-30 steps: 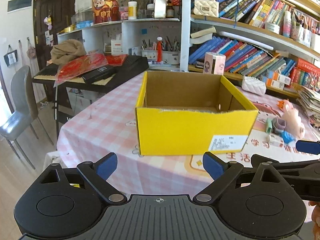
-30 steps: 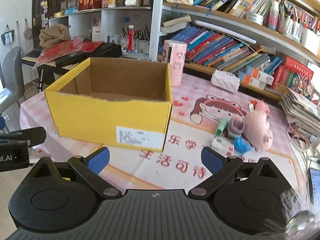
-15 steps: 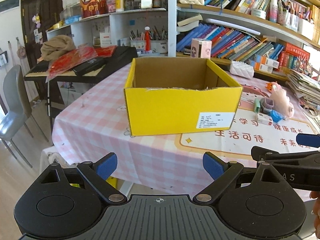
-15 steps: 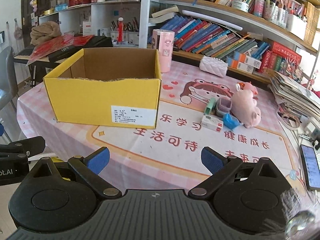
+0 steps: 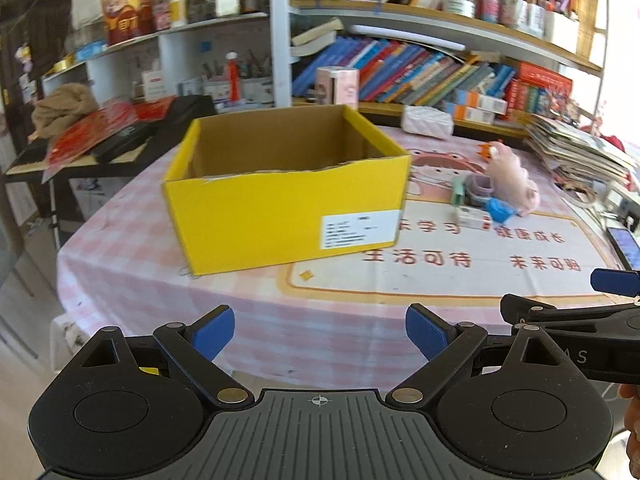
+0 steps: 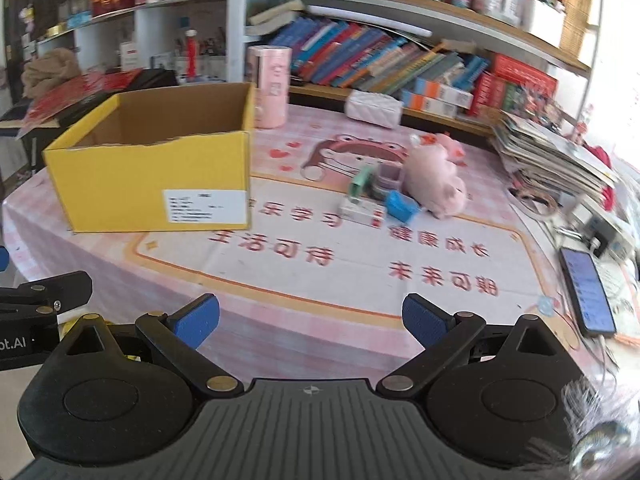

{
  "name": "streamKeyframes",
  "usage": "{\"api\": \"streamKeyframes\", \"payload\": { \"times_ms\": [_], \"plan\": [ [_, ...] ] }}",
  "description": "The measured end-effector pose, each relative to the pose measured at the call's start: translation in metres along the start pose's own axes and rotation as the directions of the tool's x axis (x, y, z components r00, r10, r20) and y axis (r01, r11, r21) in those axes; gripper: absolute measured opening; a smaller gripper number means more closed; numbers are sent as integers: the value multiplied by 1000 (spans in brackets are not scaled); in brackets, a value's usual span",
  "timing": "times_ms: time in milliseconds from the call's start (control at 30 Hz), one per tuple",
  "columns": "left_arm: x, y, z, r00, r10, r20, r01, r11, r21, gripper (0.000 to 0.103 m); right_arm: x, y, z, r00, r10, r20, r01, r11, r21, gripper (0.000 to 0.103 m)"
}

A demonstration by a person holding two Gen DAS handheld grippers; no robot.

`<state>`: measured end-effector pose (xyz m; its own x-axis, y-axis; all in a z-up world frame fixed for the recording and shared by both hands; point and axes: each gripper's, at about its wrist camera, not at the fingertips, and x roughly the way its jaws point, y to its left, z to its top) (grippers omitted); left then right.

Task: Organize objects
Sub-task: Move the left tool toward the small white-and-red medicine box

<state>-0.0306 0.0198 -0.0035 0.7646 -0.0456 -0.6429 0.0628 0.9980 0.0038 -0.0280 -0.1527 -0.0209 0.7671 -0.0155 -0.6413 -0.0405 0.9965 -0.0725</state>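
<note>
A: Nothing is sitting in the box (image 5: pixel 288 184) as far as I'm seeing; the inside that shows is bare cardboard, though its floor is mostly hidden behind the near wall.

B: So the sorting is not yet begun?

A: That is how I'm judging it. The toys are all lying in one cluster to the right of the box, apart from it, on the counter (image 6: pixel 360 272): a pig (image 6: pixel 434 182), a blue piece (image 6: pixel 401 207) touching the pig's near side, a white packet (image 6: pixel 362 211) just left of that, a green piece (image 6: pixel 359 187) and a small purple cup (image 6: pixel 389 176) behind the packet.

B: And the claws?

A: Both are hanging released and grasping nothing. The left claw (image 5: pixel 319 332) is pointing at the box from the near edge of the counter, pads wide apart. The right claw (image 6: pixel 310 318) is likewise spread, aiming right of the box toward the cluster, well short of it.

B: What is remaining, then?

A: Everything, I'm guessing: each piece is needing a lift and a drop into the box. The right claw is looking better placed to start. A phone (image 6: pixel 586 288) is lying far right of the box; I'm not telling whether it belongs to the job.
</note>
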Motion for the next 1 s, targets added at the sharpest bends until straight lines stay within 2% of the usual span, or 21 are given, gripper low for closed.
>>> {"api": "streamKeyframes", "payload": {
  "times_ms": [200, 567, 1000],
  "plan": [
    [10, -22, 6, 998, -56, -1, 56, 997, 51, 94, 2, -24, -3, 998, -55, -11, 56, 997, 47, 99],
    [38, -61, 30, 994, -113, -7, 113, 989, 93, 94, 19, -67, 7, 992, -122, -31, 125, 988, 91, 99],
    [82, -97, 64, 994, -109, -4, 109, 992, 69, 94, 67, -110, 46, 993, -108, -43, 111, 992, 66, 99]
  ]
}}
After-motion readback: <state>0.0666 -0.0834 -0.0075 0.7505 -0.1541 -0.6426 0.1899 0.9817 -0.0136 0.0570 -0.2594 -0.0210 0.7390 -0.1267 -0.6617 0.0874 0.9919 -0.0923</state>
